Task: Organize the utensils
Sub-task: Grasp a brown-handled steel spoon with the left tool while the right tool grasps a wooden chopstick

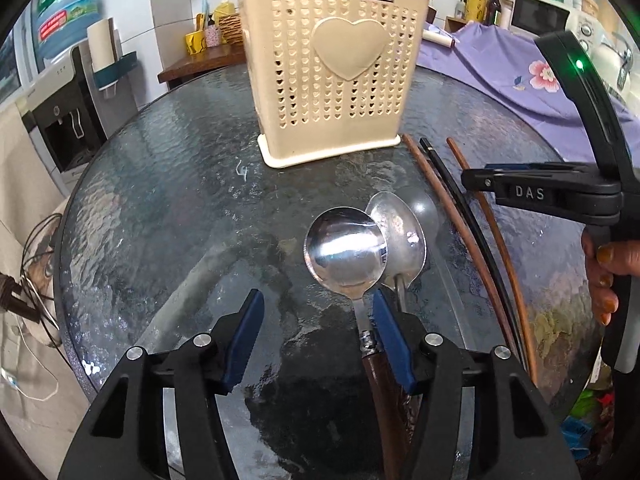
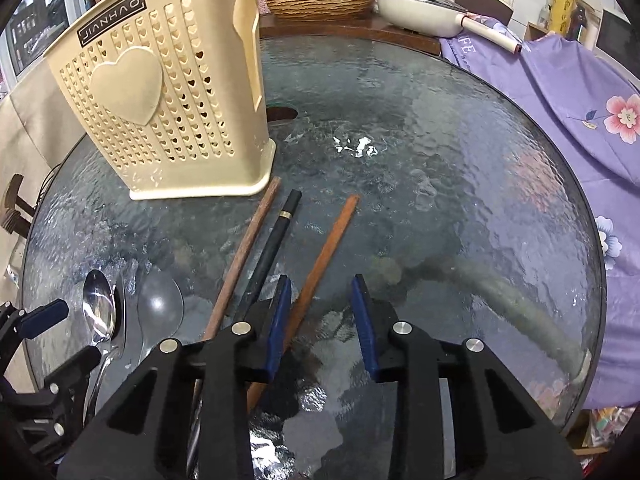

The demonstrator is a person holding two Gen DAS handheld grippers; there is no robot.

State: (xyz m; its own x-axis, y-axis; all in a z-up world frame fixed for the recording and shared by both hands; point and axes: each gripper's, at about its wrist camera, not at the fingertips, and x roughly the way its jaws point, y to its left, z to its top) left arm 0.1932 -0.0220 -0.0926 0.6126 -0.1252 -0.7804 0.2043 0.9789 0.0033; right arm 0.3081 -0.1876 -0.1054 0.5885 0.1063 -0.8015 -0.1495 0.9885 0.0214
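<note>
Left gripper [image 1: 316,312], fingers spread, wood-handled spoon [image 1: 346,252] beside its right finger, ready for grasping; right gripper [image 2: 320,300], fingers spread, reddish chopstick [image 2: 320,264] alongside its left finger.

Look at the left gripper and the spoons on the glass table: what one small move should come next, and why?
Probably shift the left gripper slightly right, then close. It is open, and the wooden-handled spoon has its neck right beside the right finger, not centred. The holder stands upright behind, and the right gripper is open over the chopsticks.
</note>
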